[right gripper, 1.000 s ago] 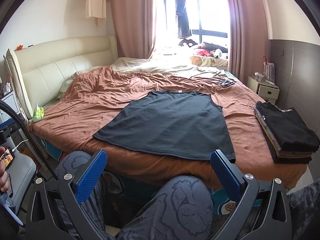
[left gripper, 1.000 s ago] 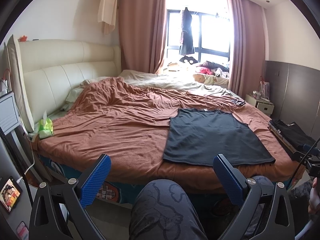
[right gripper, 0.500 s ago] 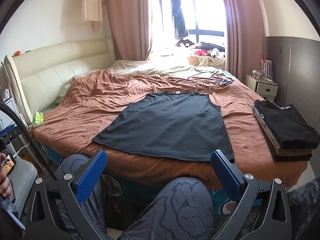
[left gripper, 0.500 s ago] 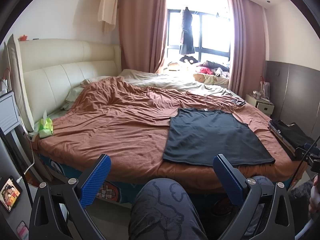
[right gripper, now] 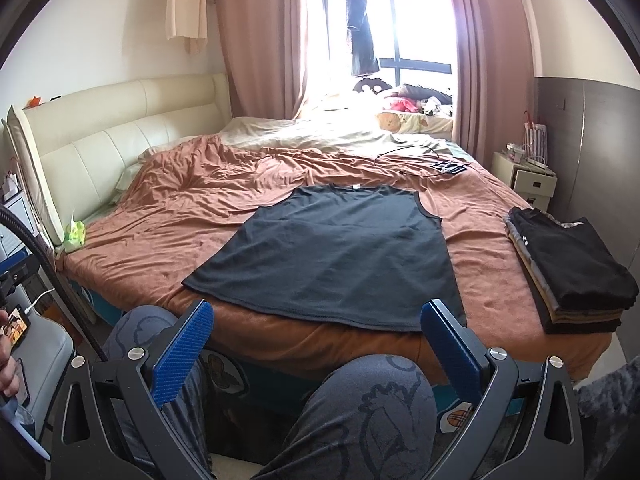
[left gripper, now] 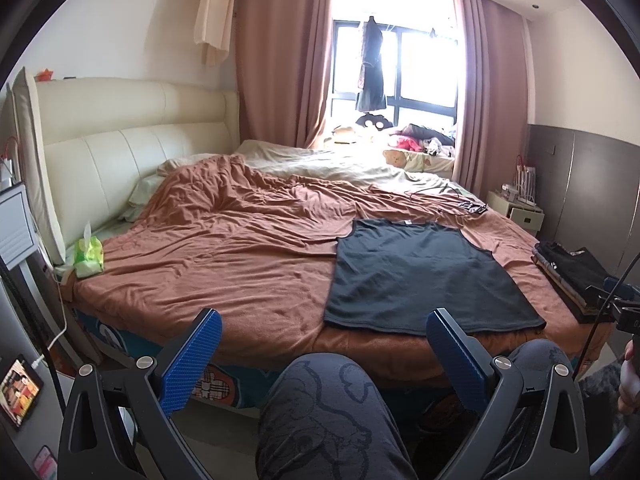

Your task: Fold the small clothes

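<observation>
A dark sleeveless top point(left gripper: 420, 276) point(right gripper: 336, 256) lies spread flat on the rust-brown blanket point(left gripper: 224, 264) point(right gripper: 192, 216), hem towards me near the bed's front edge. My left gripper point(left gripper: 324, 336) hangs open above a person's knee point(left gripper: 328, 392), short of the bed and left of the top. My right gripper point(right gripper: 316, 328) is open too, over the other knee point(right gripper: 372, 392), facing the top's hem with nothing between its blue fingers point(right gripper: 184, 348).
A stack of folded dark clothes point(right gripper: 568, 264) point(left gripper: 568, 272) sits at the bed's right front corner. A green tissue pack point(left gripper: 88, 256) lies at the left by the cream headboard point(left gripper: 120, 152). A cable and phone point(right gripper: 448, 167) lie beyond the top. A nightstand point(right gripper: 528, 180) stands right.
The right wrist view has tilted slightly, so the top and the stack sit a little higher in the frame. The left gripper is still. Both grippers stay open.
</observation>
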Motion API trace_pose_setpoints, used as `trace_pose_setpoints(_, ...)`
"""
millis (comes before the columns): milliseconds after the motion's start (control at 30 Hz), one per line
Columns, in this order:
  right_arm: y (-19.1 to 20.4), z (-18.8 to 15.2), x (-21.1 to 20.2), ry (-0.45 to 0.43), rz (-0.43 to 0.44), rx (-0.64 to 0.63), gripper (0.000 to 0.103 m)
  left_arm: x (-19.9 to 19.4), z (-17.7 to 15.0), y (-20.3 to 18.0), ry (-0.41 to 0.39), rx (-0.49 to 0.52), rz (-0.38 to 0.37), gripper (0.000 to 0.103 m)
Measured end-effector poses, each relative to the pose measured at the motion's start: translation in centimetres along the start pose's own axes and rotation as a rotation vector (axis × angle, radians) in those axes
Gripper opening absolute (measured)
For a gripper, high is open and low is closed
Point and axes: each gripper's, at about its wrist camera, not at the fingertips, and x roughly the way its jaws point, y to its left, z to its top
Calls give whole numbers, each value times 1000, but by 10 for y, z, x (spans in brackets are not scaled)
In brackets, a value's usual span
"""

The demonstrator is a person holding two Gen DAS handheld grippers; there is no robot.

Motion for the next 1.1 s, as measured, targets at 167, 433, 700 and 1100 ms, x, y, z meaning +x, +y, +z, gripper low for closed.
trace_pose_setpoints(167,-4,-1,8,10,35,13,103,3,2,6,-1,-16,27,103)
trace_pose_setpoints(433,-15,9,25,5,17,42,103,14,12,15,18,-3,69,103)
trace_pose_setpoints(700,-31,9,46,31,-20,91,103,43,9,23,69,-25,35,103)
trace_pose_setpoints(1100,-45,23,79,89,-101,143,103,93,9,2,141,-10,-16,103)
